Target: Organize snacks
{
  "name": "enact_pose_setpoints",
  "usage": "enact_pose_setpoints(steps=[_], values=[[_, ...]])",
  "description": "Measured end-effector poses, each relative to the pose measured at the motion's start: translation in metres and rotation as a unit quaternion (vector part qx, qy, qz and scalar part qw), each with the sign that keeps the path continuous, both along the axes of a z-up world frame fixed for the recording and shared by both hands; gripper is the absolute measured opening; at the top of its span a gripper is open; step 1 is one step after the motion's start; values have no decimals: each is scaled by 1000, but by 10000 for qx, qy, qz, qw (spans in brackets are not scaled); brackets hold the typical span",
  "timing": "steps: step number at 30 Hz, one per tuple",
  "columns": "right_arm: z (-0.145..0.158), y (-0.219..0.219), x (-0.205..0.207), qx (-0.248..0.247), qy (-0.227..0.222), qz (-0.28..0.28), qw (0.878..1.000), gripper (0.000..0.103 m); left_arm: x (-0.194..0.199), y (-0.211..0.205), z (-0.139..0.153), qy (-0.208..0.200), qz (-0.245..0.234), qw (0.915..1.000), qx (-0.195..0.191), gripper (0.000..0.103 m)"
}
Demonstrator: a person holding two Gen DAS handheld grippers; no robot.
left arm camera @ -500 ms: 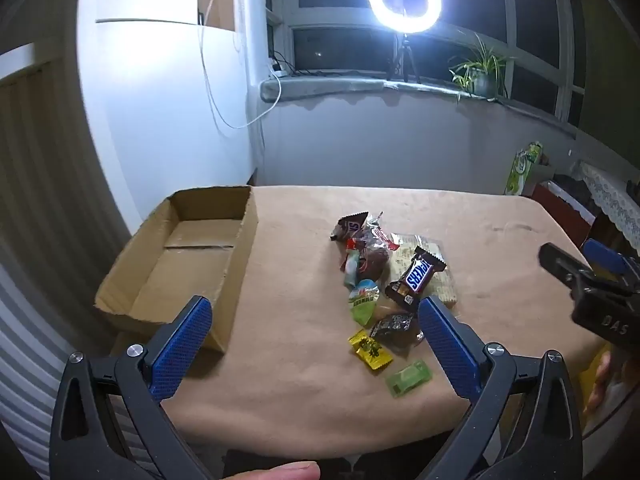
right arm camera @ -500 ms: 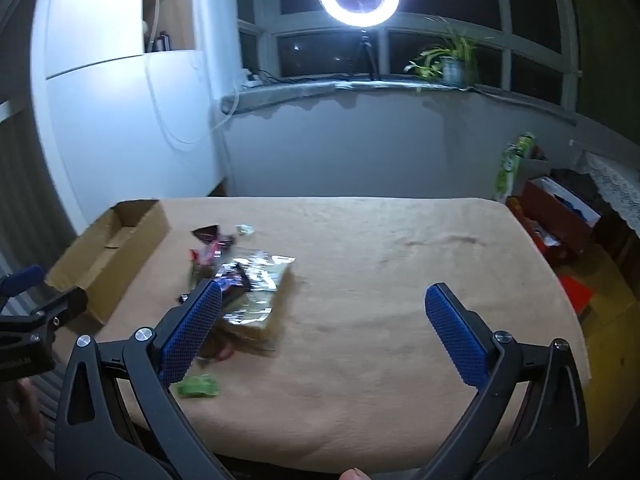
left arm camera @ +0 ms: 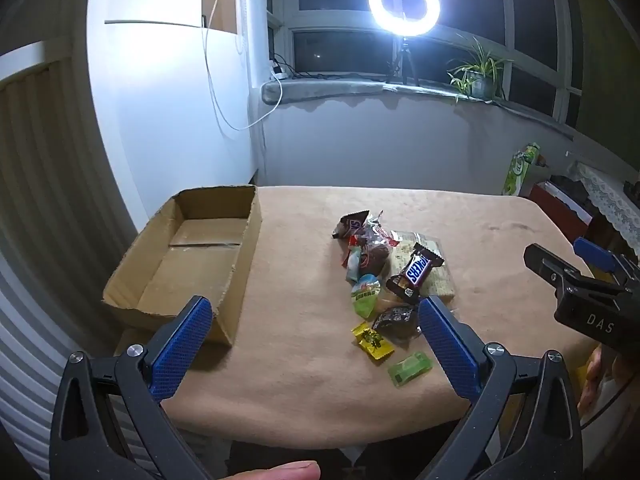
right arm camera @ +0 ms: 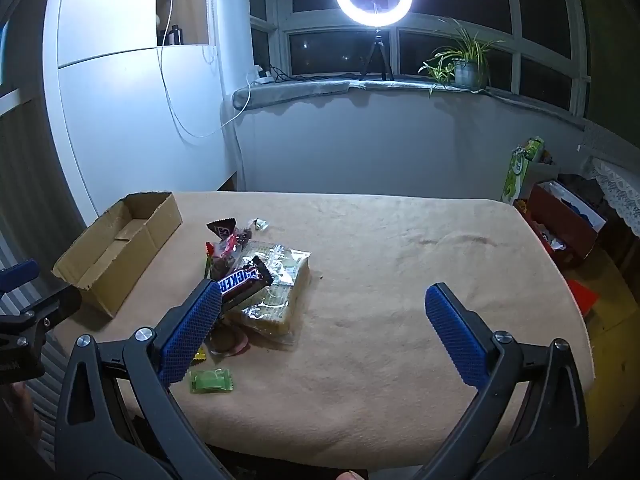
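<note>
While both grippers, left (left arm camera: 312, 344) and right (right arm camera: 320, 332), hover with jaws wide and empty, the snacks (left arm camera: 384, 276) lie heaped mid-desk (left arm camera: 304, 248) beside the empty cardboard box (left arm camera: 192, 256); wrappers look light, crinkly, slippery; judge: pinch the Snickers bar (left arm camera: 416, 274) across its firm middle.

Left wrist view: box (left arm camera: 192, 264) on table (left arm camera: 304, 360), left of centre. Snack pile (left arm camera: 384, 276) right of box, mid-frame, well apart from it. Chocolate bar (left arm camera: 416, 274) on top of cracker pack (left arm camera: 434, 276). Two small candies (left arm camera: 374, 340) at pile's near end, near table's front edge. Potted plant (left arm camera: 478, 74) on windowsill, upper right.
</note>
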State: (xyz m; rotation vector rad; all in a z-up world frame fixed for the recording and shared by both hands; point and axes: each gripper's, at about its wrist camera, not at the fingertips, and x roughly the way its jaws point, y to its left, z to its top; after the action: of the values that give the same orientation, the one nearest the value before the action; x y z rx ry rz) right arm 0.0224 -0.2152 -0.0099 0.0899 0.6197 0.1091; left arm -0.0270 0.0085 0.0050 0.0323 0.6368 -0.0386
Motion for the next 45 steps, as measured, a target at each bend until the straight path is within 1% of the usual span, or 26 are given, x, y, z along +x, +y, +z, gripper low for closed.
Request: enact_pose_setpoints(steps=[2,4,10,45], values=[[0,-1,0,27,8,-12,10000,103,-3,0,-1,1,-3,10000,12,102],[-1,-1,0,36,24,-10,10000,103,6,-1,2,53,2,10000,16,102],[-1,-1,1,38,38,-16,10000,103,7,-1,2,74,-23,10000,8,102],[-11,-6,0,18,166,-29,9999,103,3,-2,-4,153,-34,9999,-9,102]])
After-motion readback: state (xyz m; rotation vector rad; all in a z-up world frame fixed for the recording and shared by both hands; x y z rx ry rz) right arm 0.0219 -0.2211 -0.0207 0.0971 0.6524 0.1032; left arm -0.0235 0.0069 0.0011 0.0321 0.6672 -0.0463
